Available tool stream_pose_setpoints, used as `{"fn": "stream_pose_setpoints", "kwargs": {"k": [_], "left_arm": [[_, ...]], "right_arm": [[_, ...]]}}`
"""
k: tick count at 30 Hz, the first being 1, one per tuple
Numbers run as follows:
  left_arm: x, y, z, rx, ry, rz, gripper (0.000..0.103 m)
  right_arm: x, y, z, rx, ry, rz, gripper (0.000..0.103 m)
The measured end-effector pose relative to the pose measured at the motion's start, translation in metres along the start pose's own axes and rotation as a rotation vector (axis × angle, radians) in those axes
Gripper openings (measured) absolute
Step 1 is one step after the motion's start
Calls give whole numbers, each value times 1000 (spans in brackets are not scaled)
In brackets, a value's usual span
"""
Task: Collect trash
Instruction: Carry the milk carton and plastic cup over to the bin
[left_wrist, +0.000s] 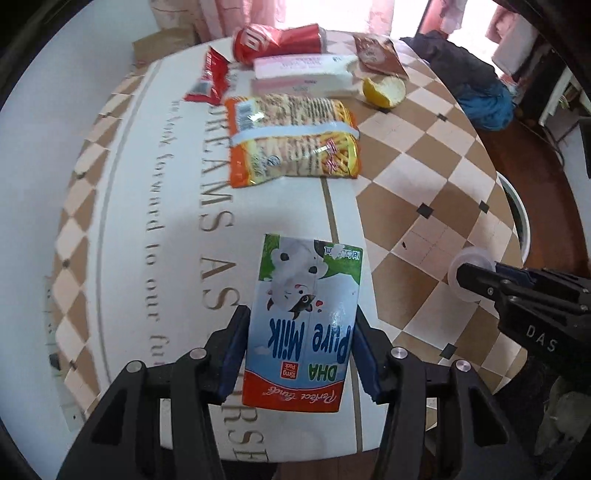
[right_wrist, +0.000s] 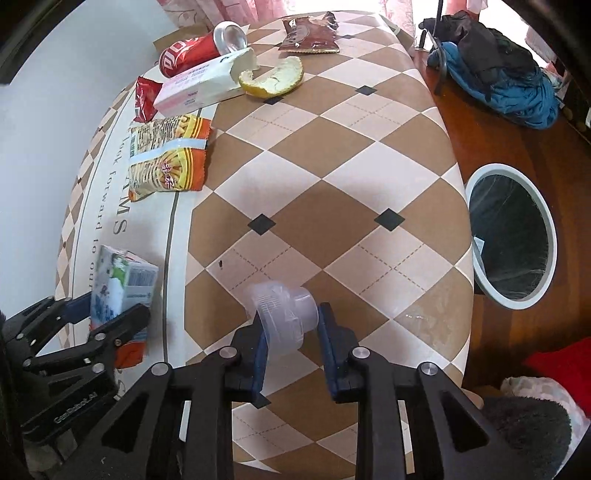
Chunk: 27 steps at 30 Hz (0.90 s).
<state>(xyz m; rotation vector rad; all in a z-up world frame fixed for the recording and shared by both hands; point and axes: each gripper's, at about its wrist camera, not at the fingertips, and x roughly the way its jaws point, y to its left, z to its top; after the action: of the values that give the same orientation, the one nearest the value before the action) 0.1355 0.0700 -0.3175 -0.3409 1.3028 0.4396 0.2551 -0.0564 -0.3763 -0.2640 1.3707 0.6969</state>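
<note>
Jaws of left gripper (left_wrist: 301, 341) clamp milk carton (left_wrist: 304, 317) — right gripper (right_wrist: 291, 338) jaws pinch plastic cup (right_wrist: 282, 317).

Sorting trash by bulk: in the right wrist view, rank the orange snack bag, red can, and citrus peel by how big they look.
1. orange snack bag
2. red can
3. citrus peel
Can and peel look close, so that order is unsure.

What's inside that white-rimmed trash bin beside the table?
The trash bin shows a dark liner and a pale scrap by its left rim. Its depths are too dark to tell, and the table edge hides its near left side.
</note>
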Motion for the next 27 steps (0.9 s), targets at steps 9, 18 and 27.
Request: {"fn": "stream_pose_setpoints", "kwargs": {"k": [9,18,27], "left_arm": [[-45,-4,4,-93,-107,-1,49],[-109,-43,28,-71,-235,-36,49],[-136,-142,82,54,-307,-143,49]], "right_arm": [[-36,-3,-8,-3,-73,58,26],[-115,-18,-7,11,-213,131,26],[-198,-98,3,119,-369,143,26]]}}
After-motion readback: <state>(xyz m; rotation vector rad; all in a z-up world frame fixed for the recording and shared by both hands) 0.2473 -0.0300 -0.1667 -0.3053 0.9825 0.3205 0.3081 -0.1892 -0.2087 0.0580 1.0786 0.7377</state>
